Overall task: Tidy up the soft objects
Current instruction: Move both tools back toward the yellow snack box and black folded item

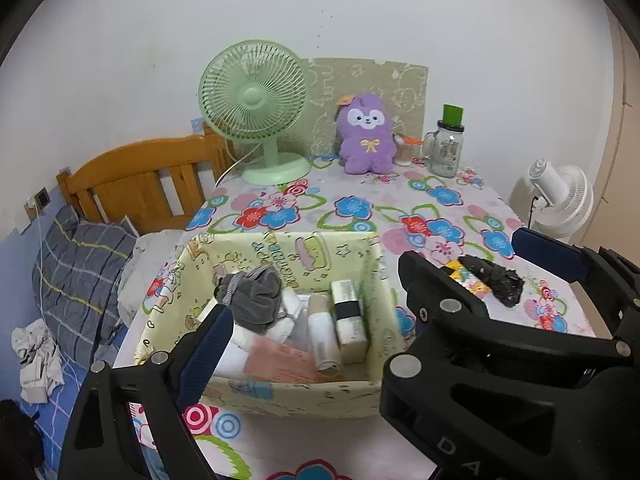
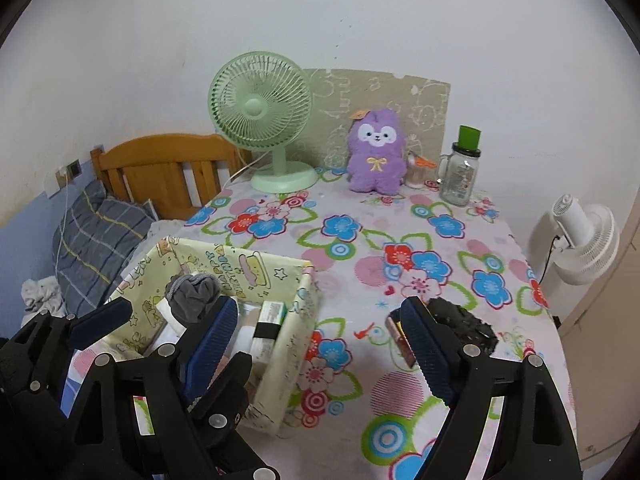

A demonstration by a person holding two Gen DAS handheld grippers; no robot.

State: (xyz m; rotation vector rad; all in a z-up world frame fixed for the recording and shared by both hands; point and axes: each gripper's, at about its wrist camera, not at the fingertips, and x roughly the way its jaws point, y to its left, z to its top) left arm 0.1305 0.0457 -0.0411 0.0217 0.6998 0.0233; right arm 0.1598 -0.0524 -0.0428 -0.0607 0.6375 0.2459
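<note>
A bundle of grey socks [image 1: 254,300] is seen lying on top of the folded white cloths and bottles inside the yellow fabric box [image 1: 280,394], near its left wall. A dark crumpled soft item [image 1: 494,280] is left out on the tabletop [image 2: 360,240], to the right of the box and just behind a small colourful packet [image 1: 468,278].

Both the left gripper [image 1: 316,304] and the right gripper [image 2: 316,352] are held with jaws wide and nothing between them. It is judged that the grey bundle, perched high on the pile, could be dislodged if the box were nudged, and that the packet could be pinched together with the dark item if the jaws were closed carelessly.

The tabletop is covered by a flowered cloth; a green fan [image 1: 254,96], a purple plush [image 1: 364,136] and a glass jar [image 1: 446,148] are stood along the wall. A bed with a wooden headboard [image 1: 136,180] is seen to the left, and a white fan [image 1: 560,196] to the right.
</note>
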